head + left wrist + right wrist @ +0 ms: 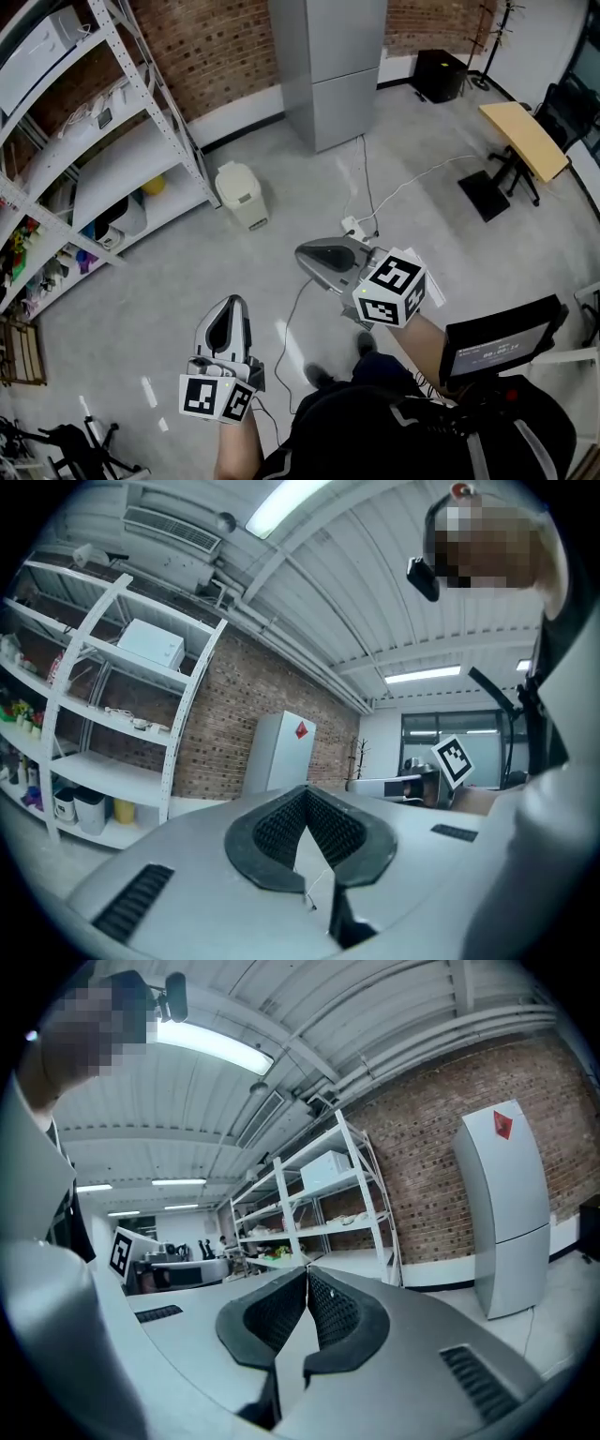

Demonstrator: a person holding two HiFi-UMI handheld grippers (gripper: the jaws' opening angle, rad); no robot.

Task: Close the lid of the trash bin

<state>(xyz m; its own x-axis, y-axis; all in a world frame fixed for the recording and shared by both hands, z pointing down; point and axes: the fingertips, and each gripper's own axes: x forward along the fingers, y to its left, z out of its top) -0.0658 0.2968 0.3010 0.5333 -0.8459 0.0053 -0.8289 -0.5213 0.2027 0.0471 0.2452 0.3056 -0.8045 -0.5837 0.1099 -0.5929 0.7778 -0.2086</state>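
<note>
A small cream trash bin stands on the grey floor beside the white shelving, its lid down as far as I can see from above. My left gripper is held low at the left, jaws shut with nothing between them, well short of the bin. My right gripper floats at centre, also shut and empty, pointing left toward the bin from about a metre away. In the left gripper view the left gripper points up at the room; the right gripper does the same in its own view. Neither gripper view shows the bin.
White metal shelving runs along the left. A tall grey cabinet stands behind the bin against the brick wall. A white cable and power strip lie on the floor. A wooden desk and chairs stand at right.
</note>
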